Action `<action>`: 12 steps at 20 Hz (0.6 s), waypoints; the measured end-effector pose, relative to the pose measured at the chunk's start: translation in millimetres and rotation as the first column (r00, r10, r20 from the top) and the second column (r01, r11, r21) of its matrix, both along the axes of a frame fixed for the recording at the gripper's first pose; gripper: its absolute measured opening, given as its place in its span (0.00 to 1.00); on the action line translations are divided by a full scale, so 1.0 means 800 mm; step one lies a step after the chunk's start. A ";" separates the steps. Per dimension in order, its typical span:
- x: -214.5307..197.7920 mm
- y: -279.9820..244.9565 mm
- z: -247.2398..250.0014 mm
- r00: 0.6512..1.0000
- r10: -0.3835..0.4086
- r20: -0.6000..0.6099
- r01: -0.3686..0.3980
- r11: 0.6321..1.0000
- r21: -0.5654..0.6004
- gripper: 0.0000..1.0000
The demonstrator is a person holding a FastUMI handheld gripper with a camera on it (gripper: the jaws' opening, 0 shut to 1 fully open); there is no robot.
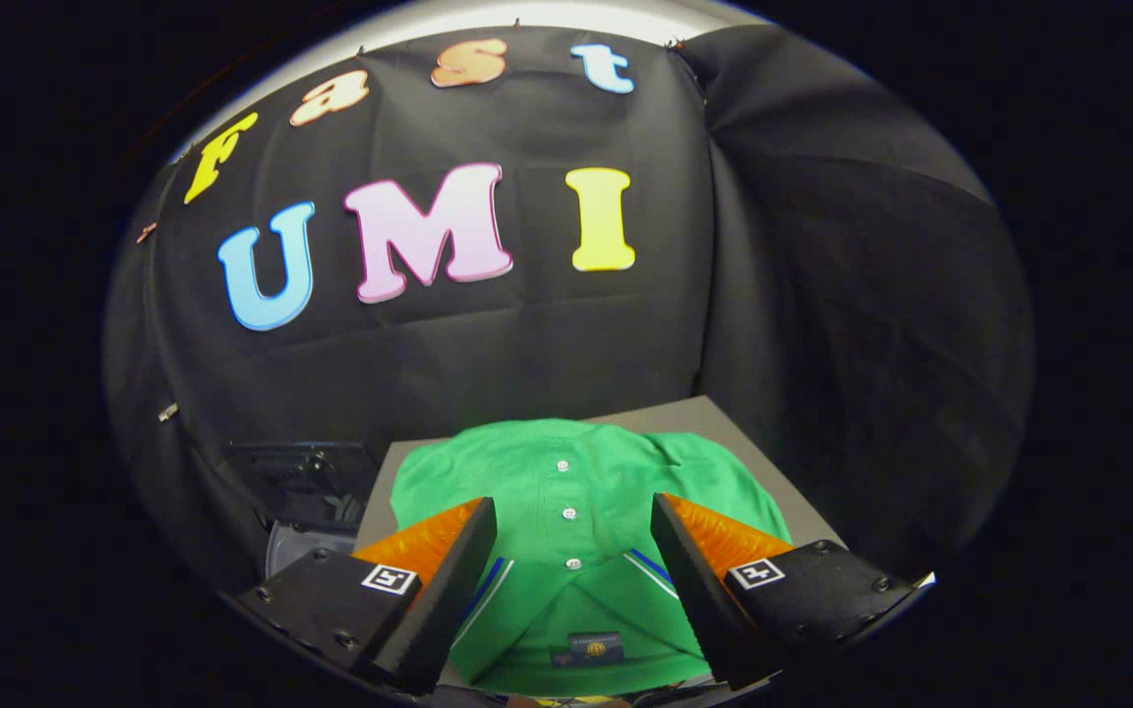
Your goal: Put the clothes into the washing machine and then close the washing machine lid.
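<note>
We've got the gripper (pixel 573 526) spread wide, fingers apart above a green polo shirt (pixel 566 472) lying flat on a grey table (pixel 694 415). The collar and button placket sit right between our fingers, nothing pinched. Left of the table, a dark machine (pixel 306 492) sits lower down.

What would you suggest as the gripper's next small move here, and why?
Probably lower the gripper onto the green polo shirt and close near the collar. The jaws stand open above the shirt, straddling its button placket, and the shirt lies flat on the grey board, not yet gripped.
</note>
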State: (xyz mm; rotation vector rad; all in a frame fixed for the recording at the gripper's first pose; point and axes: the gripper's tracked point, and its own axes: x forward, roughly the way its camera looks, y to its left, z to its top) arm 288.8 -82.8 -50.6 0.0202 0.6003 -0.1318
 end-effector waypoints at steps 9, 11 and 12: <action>0.060 -0.003 -0.065 0.984 0.041 -0.175 -0.024 0.995 0.098 0.92; 0.069 -0.008 -0.070 0.988 0.020 -0.151 -0.001 0.992 0.124 0.83; 0.070 -0.011 -0.071 0.990 0.009 -0.140 0.009 0.992 0.127 0.70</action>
